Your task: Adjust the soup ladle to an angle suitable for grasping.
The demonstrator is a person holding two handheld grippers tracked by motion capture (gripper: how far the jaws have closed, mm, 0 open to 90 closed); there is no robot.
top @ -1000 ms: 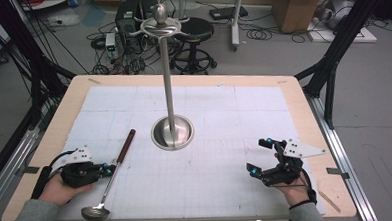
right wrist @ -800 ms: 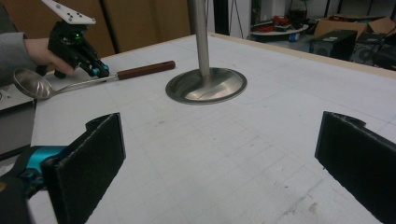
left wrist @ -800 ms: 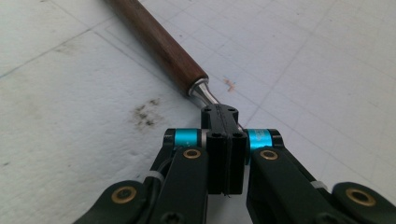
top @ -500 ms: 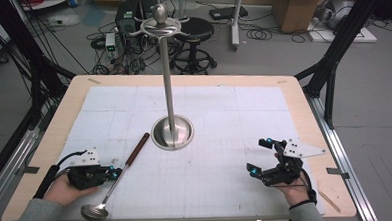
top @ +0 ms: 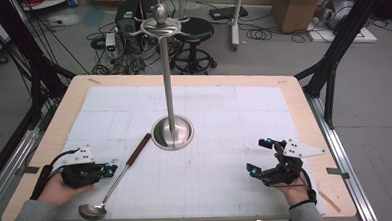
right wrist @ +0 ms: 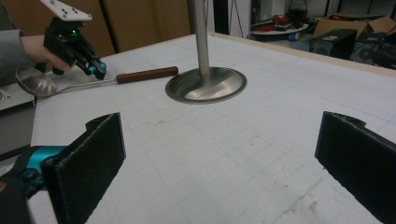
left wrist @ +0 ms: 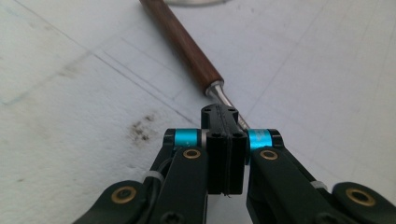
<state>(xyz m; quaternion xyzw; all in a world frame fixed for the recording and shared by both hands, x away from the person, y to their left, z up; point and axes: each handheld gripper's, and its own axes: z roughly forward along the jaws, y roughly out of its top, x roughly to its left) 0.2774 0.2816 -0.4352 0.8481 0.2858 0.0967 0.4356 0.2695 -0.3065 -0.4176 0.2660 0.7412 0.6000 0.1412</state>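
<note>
Broadly, the surface (top: pixel 304 116) is a pale wooden board covered by a white mat ruled in a faint grid, scuffed with a few dark marks. At its centre stands a polished metal stand (top: pixel 169 86): a round dished base, empty inside, with a slim straight pole rising to curved hooks and a knob on top. At about 8 o'clock from that base lies a ladle (top: pixel 117 173), its brown wooden handle pointing toward the base, its thin steel shaft running down to a shiny round bowl at the near edge; the bowl holds nothing. The left tongs (top: pixel 112 168) sit at the 8 o'clock side of the surface, clenched on the ladle's steel shaft just below the wooden handle. The right tongs (top: pixel 259 157), at about 4 o'clock, are released, their flat black padded jaws spread wide above bare mat.
</note>
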